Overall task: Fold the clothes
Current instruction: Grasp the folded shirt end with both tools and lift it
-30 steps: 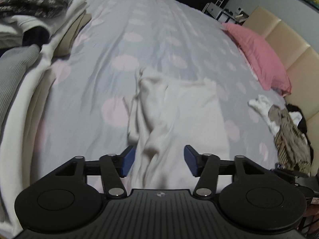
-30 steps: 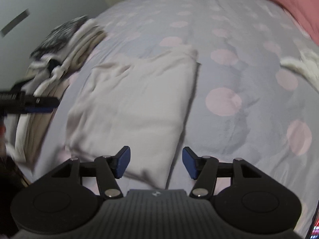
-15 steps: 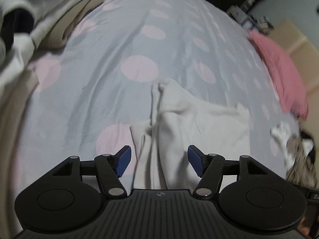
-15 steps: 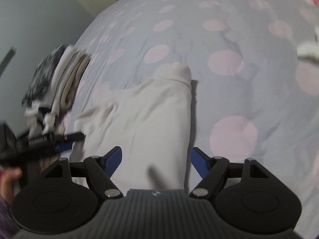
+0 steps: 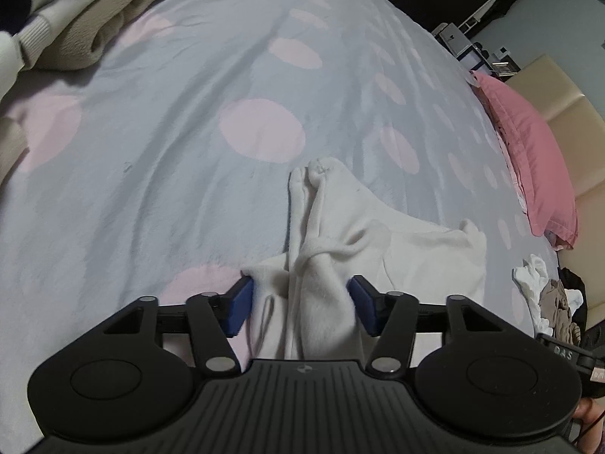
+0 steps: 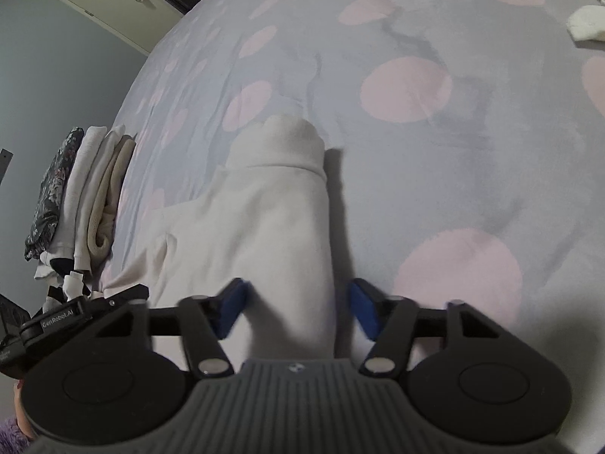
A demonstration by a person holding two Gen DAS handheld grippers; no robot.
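A white fleece garment [image 5: 416, 249] lies partly folded on the dotted bedspread [image 5: 170, 151]. My left gripper [image 5: 301, 302] is low over its near edge, jaws closing, with a bunched fold and a drawstring between the blue pads [image 5: 238, 306]. In the right wrist view the same garment [image 6: 264, 219] runs away from me. My right gripper [image 6: 298, 308] straddles its folded right edge, jaws closing; the cloth sits between the pads, with a gap at the right pad [image 6: 363, 310]. The left gripper's body [image 6: 87, 310] shows at the lower left there.
A stack of folded clothes [image 5: 75, 19] lies at the far left of the bed, also seen as the stack [image 6: 87, 196]. A pink pillow [image 5: 529, 151] rests against a beige headboard [image 5: 567, 87]. Loose clothes [image 5: 548, 302] are heaped at the right, and a white sock [image 6: 586, 26] lies far right.
Both grippers have come down and closer to the white garment. Their jaws have narrowed around its near edge.
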